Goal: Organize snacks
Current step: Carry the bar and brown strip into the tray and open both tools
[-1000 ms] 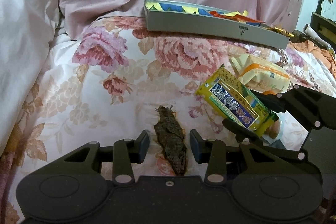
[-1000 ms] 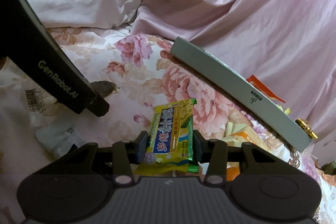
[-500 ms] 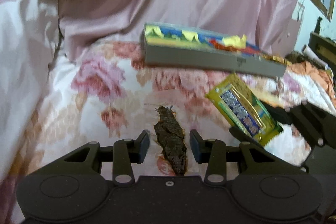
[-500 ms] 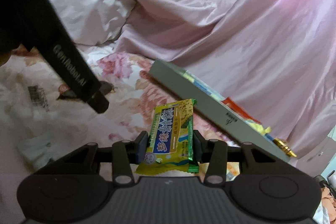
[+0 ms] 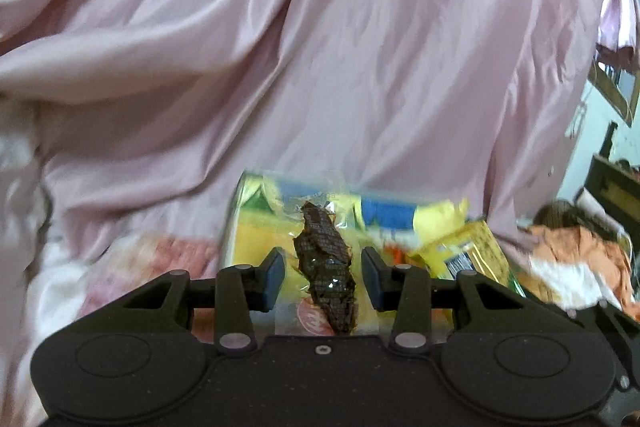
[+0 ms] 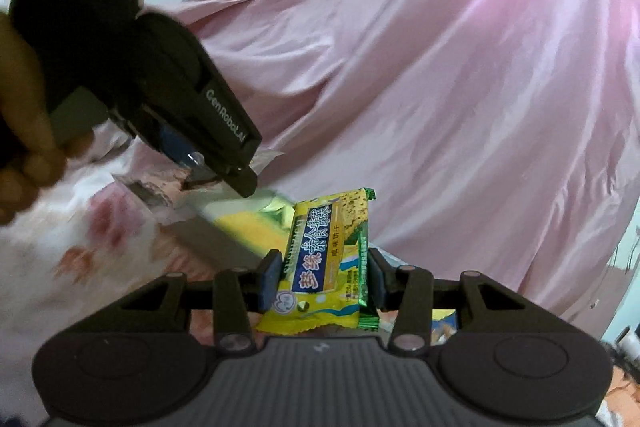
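Above the tray [image 5: 256, 227], whose contents are yellow and blue, the quilt [image 5: 360, 47] is plain glossy pink. The snack [image 5: 326, 267] before it is dark brown; the packet [image 6: 324, 267] is yellow with green edges, and the sheet [image 6: 80, 247] left of it is white with red flowers.

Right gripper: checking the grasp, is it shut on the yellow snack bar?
Shut. The right gripper pads press both sides of the yellow snack bar, held lifted.

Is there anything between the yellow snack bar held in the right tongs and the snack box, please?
Nothing visible blocks it. The yellow snack bar in the right tongs is just before the snack box; the left tongs hover beside, above the box's left end.
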`<action>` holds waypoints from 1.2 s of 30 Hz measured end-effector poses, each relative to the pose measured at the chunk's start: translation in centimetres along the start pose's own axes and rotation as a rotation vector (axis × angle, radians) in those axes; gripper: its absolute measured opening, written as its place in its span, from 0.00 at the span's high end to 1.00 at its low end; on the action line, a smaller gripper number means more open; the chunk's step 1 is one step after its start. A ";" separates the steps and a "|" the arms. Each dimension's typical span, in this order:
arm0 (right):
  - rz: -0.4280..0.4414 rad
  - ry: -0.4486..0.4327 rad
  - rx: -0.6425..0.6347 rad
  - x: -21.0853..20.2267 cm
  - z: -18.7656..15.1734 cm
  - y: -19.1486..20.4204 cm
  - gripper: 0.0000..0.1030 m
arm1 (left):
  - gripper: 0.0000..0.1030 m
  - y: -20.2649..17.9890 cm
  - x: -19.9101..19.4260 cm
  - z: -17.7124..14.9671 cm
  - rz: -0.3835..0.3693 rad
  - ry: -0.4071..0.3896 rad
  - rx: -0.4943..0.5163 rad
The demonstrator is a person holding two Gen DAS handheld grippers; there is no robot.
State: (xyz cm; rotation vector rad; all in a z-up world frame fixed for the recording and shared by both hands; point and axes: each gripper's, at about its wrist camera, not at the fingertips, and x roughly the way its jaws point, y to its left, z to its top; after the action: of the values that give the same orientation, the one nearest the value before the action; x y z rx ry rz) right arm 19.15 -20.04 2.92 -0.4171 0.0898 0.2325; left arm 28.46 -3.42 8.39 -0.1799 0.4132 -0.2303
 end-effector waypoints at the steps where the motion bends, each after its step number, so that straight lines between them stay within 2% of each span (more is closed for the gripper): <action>1: -0.004 0.001 0.020 0.6 0.1 -0.6 0.52 | 0.58 0.1 0.9 0.5 0.000 0.001 -0.008; 6: -0.022 0.028 0.110 4.1 0.0 -3.3 0.55 | 0.58 0.0 5.5 1.8 0.009 0.016 -0.033; 7: -0.027 0.035 0.131 4.7 -0.1 -3.9 0.68 | 0.58 0.0 6.4 1.8 0.010 0.024 -0.037; 8: -0.031 0.046 0.151 5.2 -0.1 -4.3 0.71 | 0.58 -0.1 7.2 1.7 0.011 0.034 -0.043; 10: -0.030 0.064 0.204 6.3 -0.2 -5.3 0.71 | 0.58 0.0 8.6 1.3 0.014 0.058 -0.060; 15: -0.029 0.129 0.218 8.2 -1.3 -5.8 0.70 | 0.57 0.0 10.9 0.0 0.031 0.132 -0.069; 18: -0.033 0.129 0.241 8.2 -1.8 -5.8 0.66 | 0.56 0.1 11.6 -0.3 0.034 0.159 -0.078; 20: -0.035 0.130 0.251 7.9 -2.1 -5.9 0.52 | 0.41 0.3 11.6 -0.5 0.038 0.174 -0.089; 24: -0.046 0.123 0.280 6.9 -2.2 -6.4 0.42 | 0.30 0.3 10.8 -0.6 0.042 0.167 -0.100; 29: -0.063 0.100 0.308 5.1 -1.9 -7.1 0.24 | 0.13 -0.1 8.4 -0.5 0.046 0.124 -0.107; 32: -0.081 0.074 0.309 3.4 -1.5 -7.5 0.17 | 0.04 -0.5 6.4 -0.3 0.042 0.083 -0.111; 36: -0.096 0.042 0.326 0.9 -0.6 -8.3 0.09 | 0.01 -1.1 3.4 -0.2 0.035 0.030 -0.112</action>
State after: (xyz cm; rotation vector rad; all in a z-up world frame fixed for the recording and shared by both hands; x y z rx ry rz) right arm 22.04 -27.44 5.52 -0.1016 0.1460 0.1115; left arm 31.22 -5.33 7.21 -0.2796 0.4593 -0.1755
